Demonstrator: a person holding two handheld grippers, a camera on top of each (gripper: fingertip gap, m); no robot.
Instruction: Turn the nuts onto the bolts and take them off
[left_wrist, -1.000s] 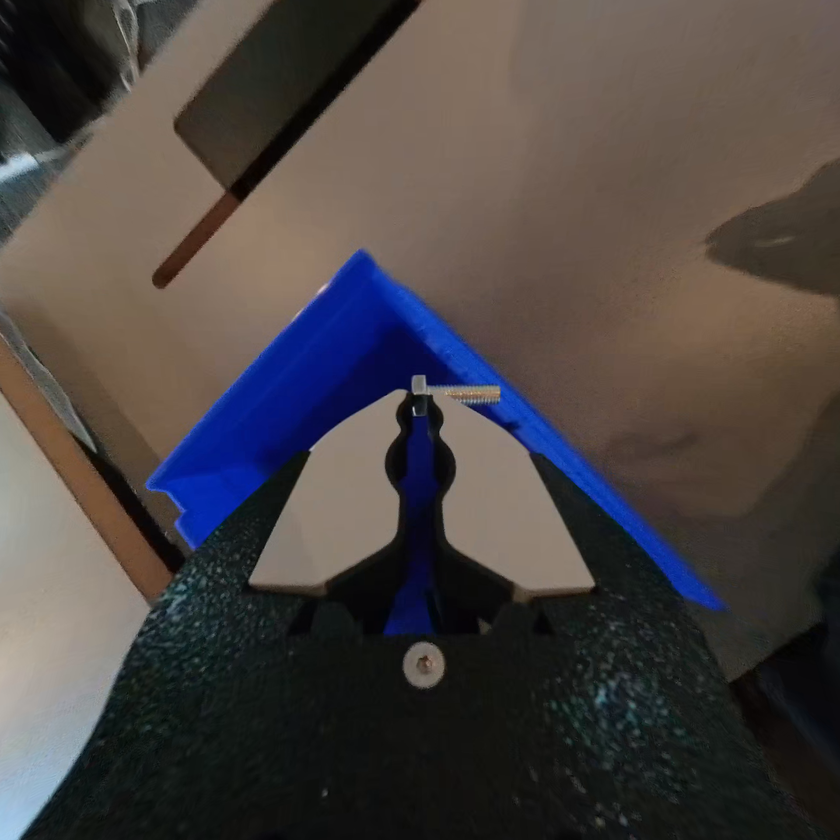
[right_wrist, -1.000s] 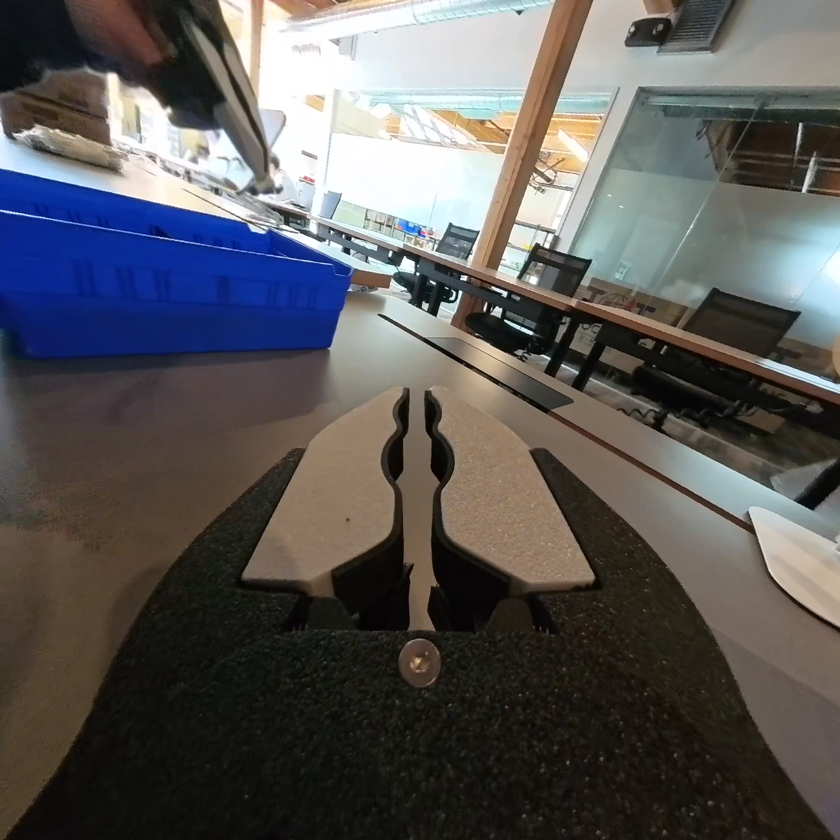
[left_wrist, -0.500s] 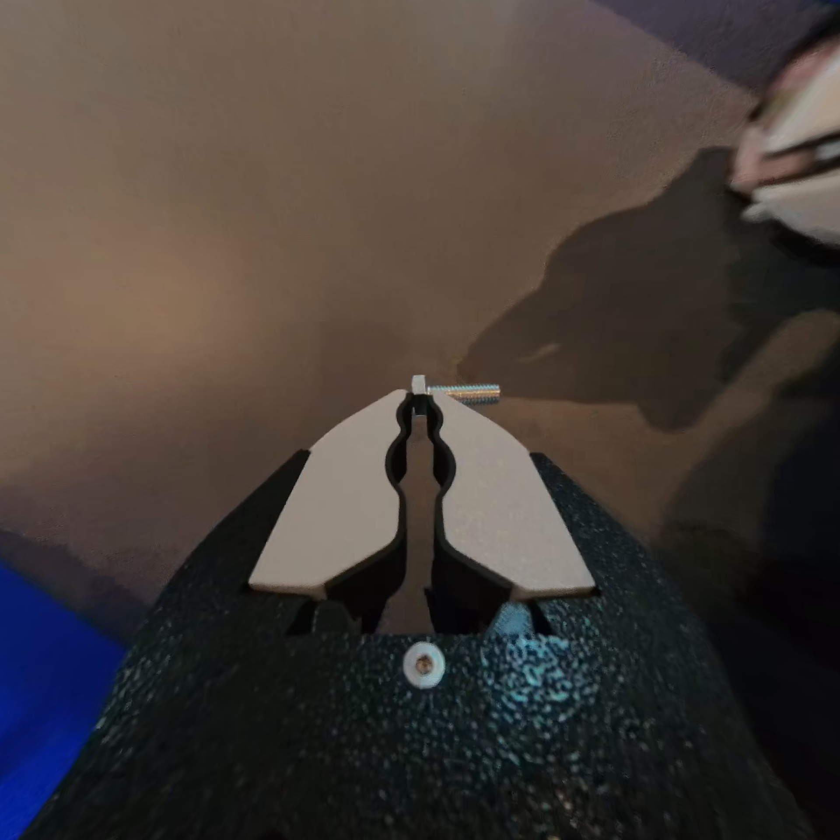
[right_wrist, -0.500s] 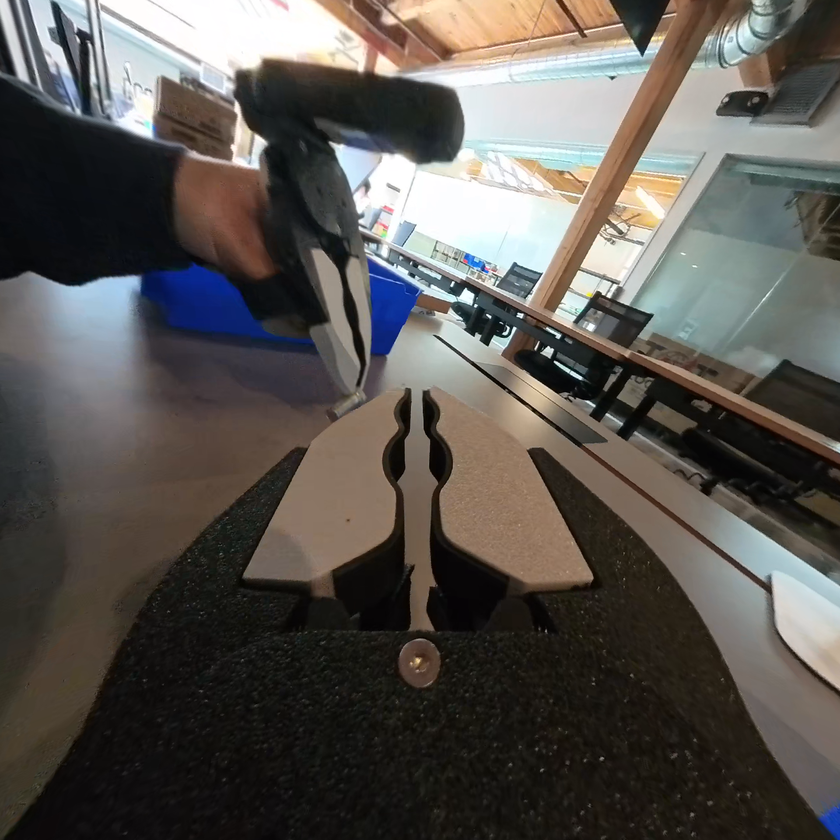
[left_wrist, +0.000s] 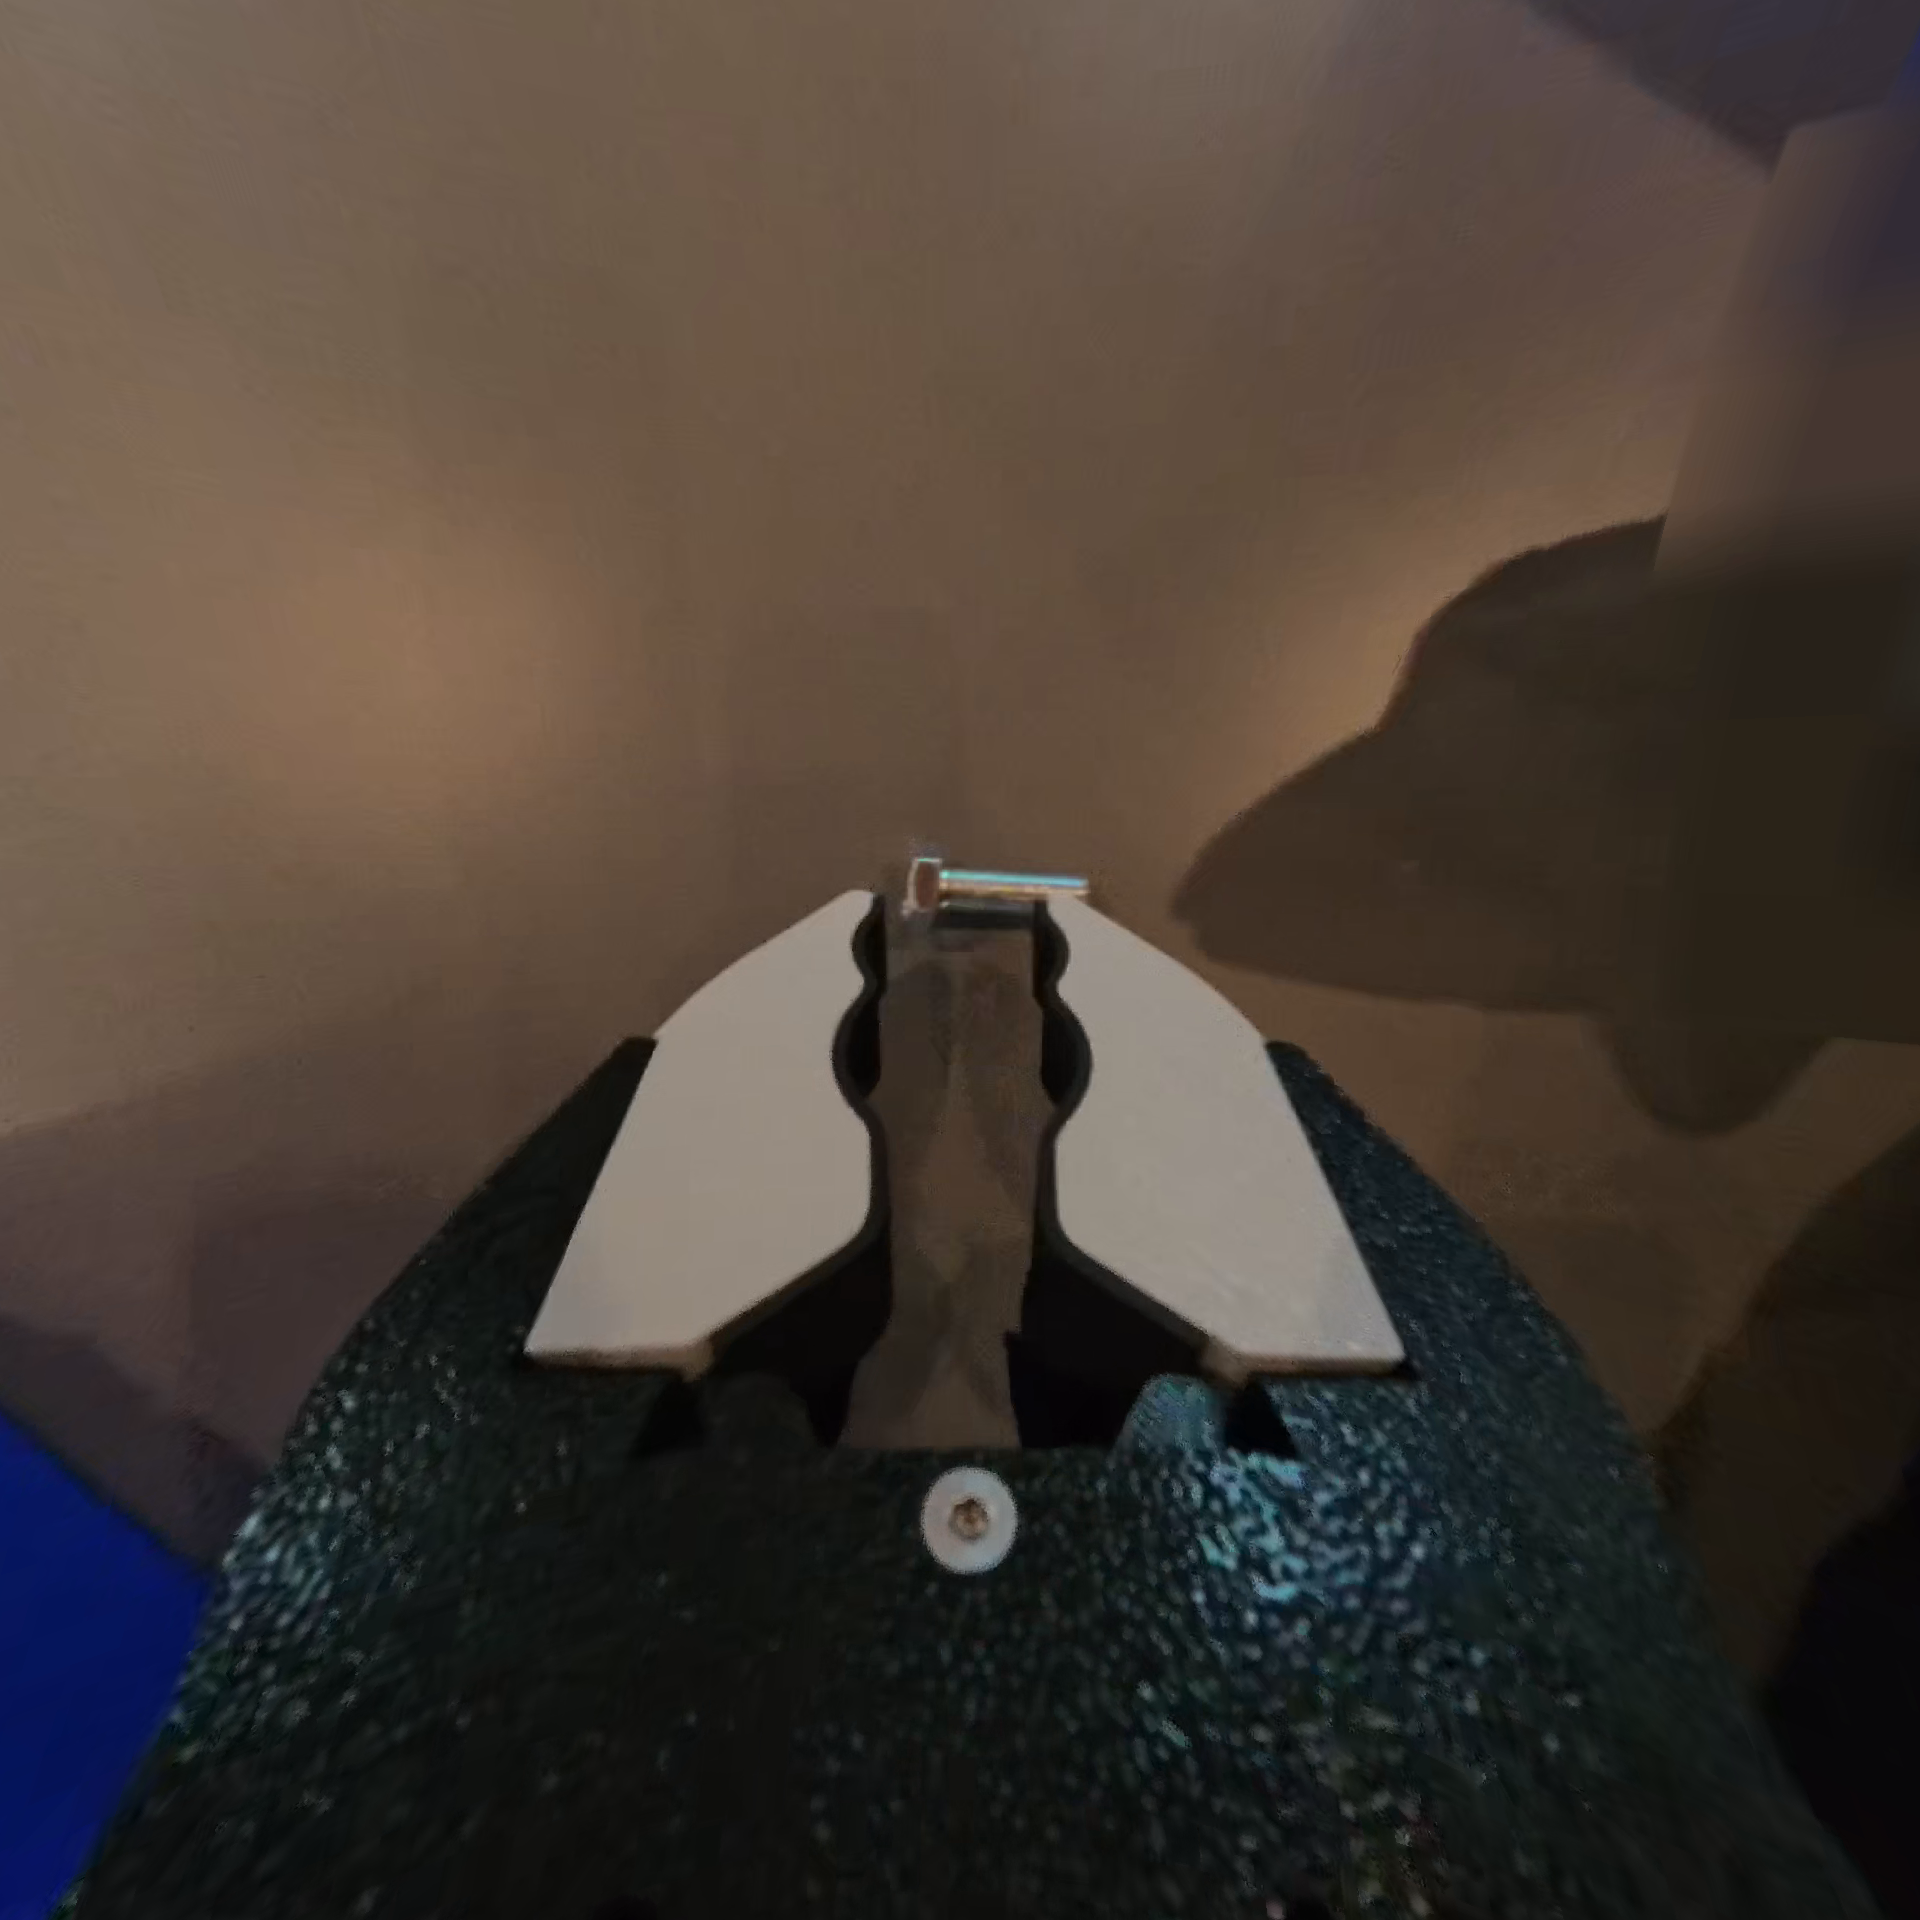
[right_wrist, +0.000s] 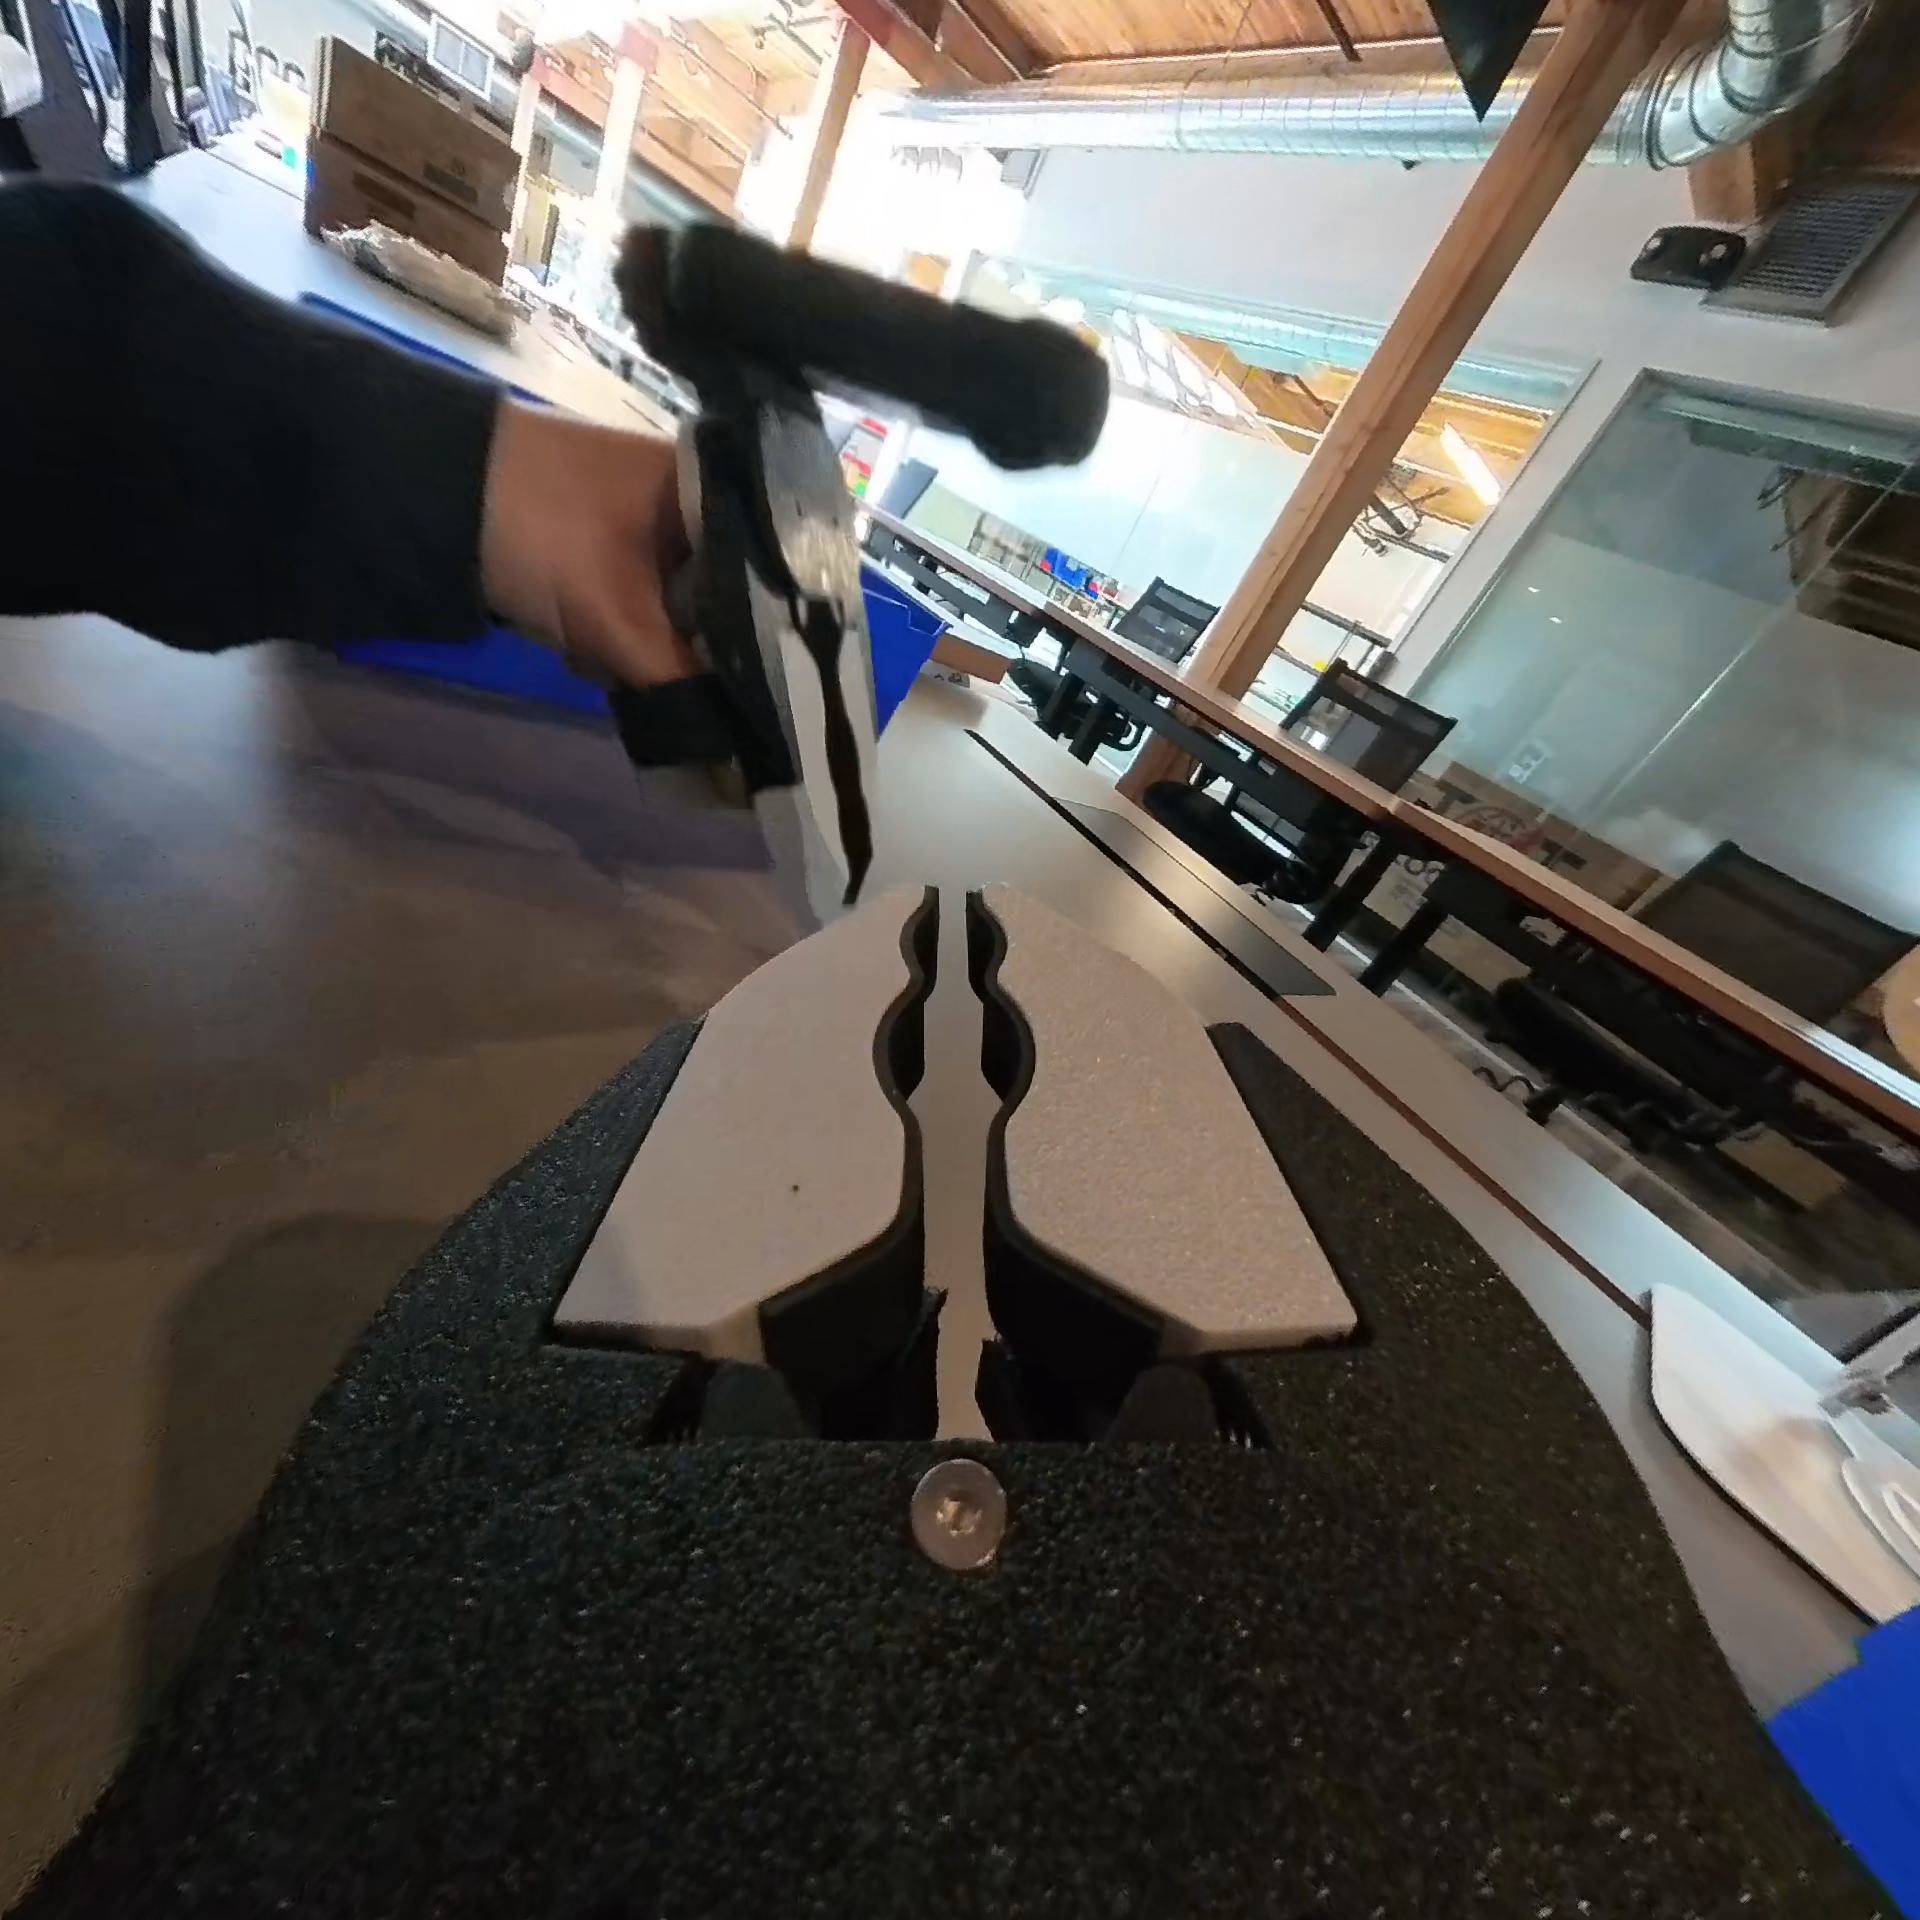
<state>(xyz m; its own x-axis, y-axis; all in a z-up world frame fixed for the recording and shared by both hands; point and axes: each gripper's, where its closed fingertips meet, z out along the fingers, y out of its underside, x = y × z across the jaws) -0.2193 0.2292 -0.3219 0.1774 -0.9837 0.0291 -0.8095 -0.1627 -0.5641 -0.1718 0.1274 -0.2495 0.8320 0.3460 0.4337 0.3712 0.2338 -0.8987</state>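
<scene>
In the left wrist view my left gripper (left_wrist: 961, 914) points down at the brown table (left_wrist: 623, 520) with its jaws apart. A small silver bolt (left_wrist: 997, 886) lies crosswise right at the fingertips, head to the left, its shadow just under it. No nut shows. In the right wrist view my right gripper (right_wrist: 953, 894) is low over the table, its fingers nearly together with nothing between them. The left gripper (right_wrist: 836, 873) also shows there, held by a hand in a dark sleeve, tips down just in front of my right fingers. The bolt is hidden in that view.
A blue bin (right_wrist: 904, 644) stands on the table behind the left gripper, and its corner shows in the left wrist view (left_wrist: 62, 1662). A white flat object (right_wrist: 1766, 1455) and a blue edge (right_wrist: 1860, 1756) lie at the right. A black slot (right_wrist: 1195, 883) runs along the table.
My left gripper carried the bolt from over the blue bin to the open table, came down in front of the right gripper, and opened, letting go of the bolt. The right gripper stayed shut.
</scene>
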